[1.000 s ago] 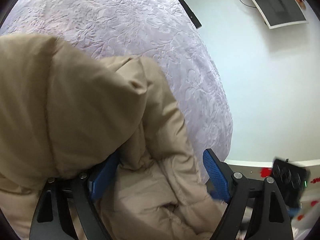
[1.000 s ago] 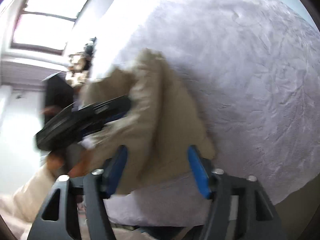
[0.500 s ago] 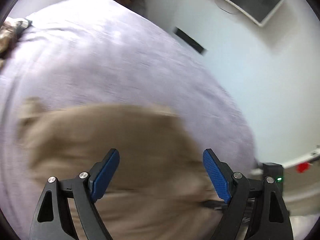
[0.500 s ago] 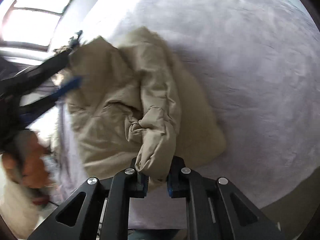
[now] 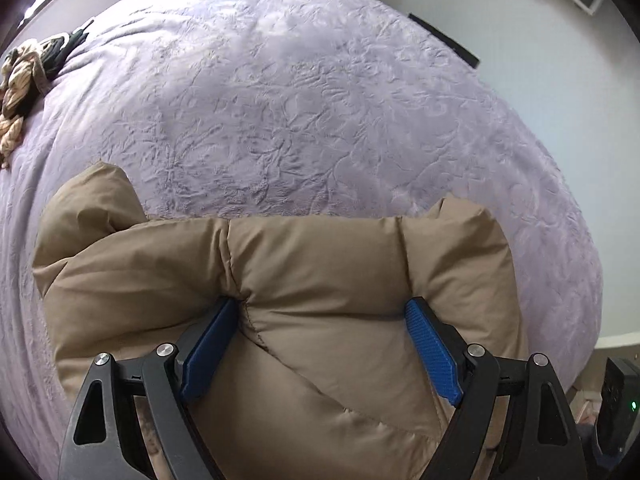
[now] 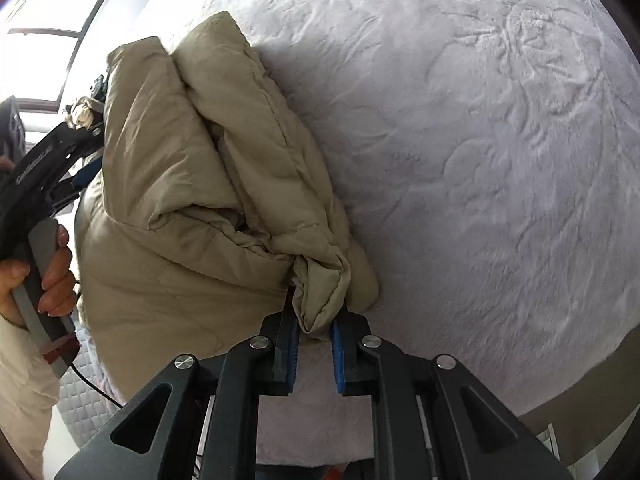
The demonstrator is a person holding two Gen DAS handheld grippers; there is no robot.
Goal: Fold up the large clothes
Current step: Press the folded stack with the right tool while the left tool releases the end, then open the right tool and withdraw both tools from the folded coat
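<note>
A tan puffer jacket [image 5: 280, 280] lies bunched near the front edge of a bed with a lilac embossed bedspread [image 5: 320, 100]. My left gripper [image 5: 320, 344] is open, its blue pads straddling a puffy fold of the jacket without pinching it. In the right wrist view the jacket [image 6: 192, 168] is folded over itself, and my right gripper [image 6: 314, 340] is shut on a bunched corner of it at the bed's edge. The left gripper [image 6: 60, 164] shows there at the far left, held in a hand.
A crumpled patterned cloth [image 5: 20, 88] lies at the bed's far left. A white wall with a dark bar [image 5: 444, 40] is behind the bed. A black device [image 5: 616, 400] sits at lower right. A window [image 6: 36, 32] is at upper left.
My right gripper closed on a corner of the jacket and pulled it toward the bed's edge. My left gripper swung up and came back over the jacket, staying open. The jacket now lies folded over.
</note>
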